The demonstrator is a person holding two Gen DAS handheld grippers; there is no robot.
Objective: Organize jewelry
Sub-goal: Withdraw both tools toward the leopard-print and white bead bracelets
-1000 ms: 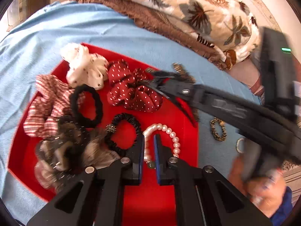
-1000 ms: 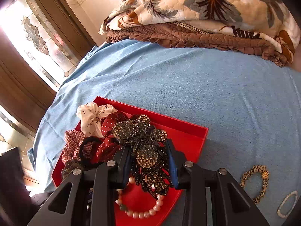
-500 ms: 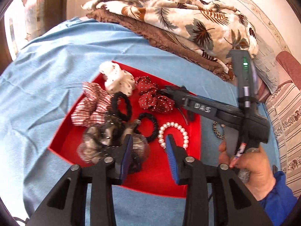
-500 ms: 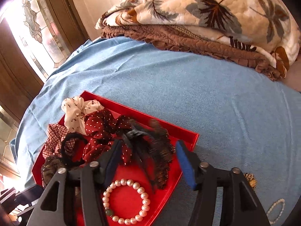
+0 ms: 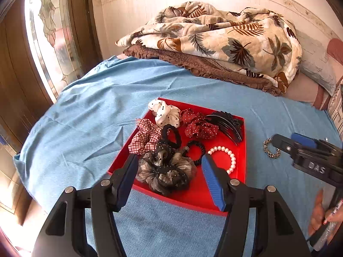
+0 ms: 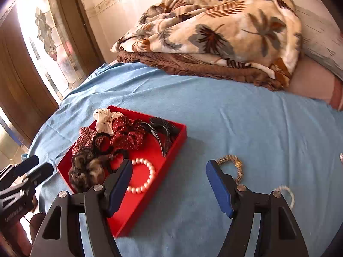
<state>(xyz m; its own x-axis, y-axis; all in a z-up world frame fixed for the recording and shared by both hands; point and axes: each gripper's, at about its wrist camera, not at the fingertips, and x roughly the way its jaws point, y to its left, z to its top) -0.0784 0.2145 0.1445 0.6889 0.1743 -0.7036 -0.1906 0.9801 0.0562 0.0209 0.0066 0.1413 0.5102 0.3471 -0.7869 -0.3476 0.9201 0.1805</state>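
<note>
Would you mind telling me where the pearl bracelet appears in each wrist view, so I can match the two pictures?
Left wrist view: the pearl bracelet lies centre-right, in the red tray's near right part.
Right wrist view: the pearl bracelet lies left of centre, low in the tray, beside the left jaw.
Shared landmark: the white dotted scrunchie at the tray's far corner.

Bare blue sheet [image 6: 246, 128] surrounds the crowded red tray [image 6: 171, 147].
</note>
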